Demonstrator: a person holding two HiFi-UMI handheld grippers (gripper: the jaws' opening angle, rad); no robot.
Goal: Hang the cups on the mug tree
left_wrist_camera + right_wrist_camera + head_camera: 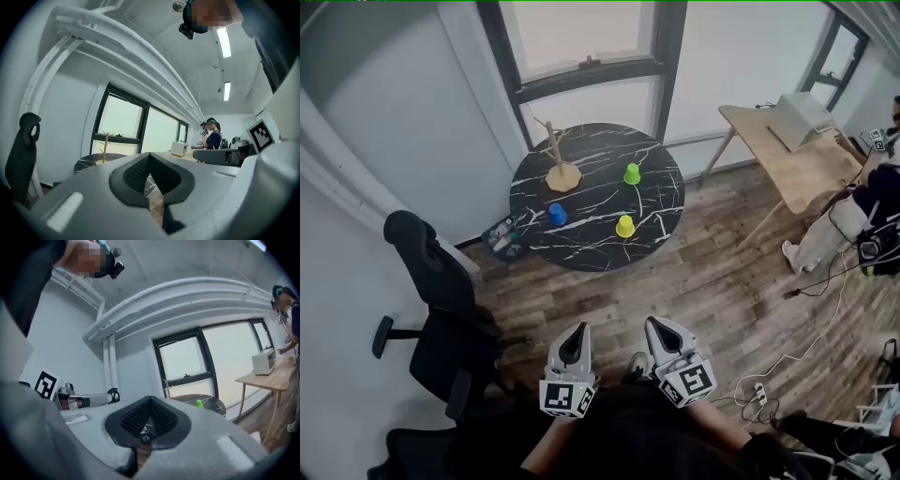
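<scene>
Mug tree [558, 159] stands at the far left of the round table [667, 202], green cup [632, 173] to its right, blue cup [557, 215] and yellow cup [625, 226] nearer. Near, left gripper [575, 339] and right gripper [664, 336] have jaws pressed together, empty.

The head view looks steeply down from above, with the table [591, 159] well ahead by the window [581, 56]. Both gripper views sit low and look level (wide-angle) toward that same far table and its mug tree [167, 385].
</scene>
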